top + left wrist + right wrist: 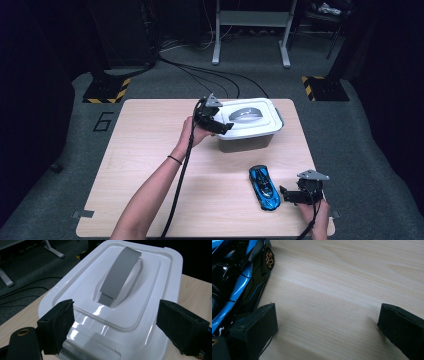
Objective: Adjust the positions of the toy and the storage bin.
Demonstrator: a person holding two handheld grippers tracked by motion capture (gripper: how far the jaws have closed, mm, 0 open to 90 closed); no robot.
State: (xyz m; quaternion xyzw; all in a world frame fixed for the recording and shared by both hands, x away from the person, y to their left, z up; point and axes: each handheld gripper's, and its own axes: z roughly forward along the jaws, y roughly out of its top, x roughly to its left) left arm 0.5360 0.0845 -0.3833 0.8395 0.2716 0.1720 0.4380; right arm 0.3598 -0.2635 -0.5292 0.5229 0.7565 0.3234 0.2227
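Left gripper [227,127] spread wide at your one lidded box [250,119] | right gripper [283,194] spread, beside your one blue toy car [263,187]

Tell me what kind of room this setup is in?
Probably a lab or recording studio: a lone wooden table on grey carpet, yellow-black hazard-striped stand bases, and cables across the floor. The lidded white storage box and blue toy car look like props.
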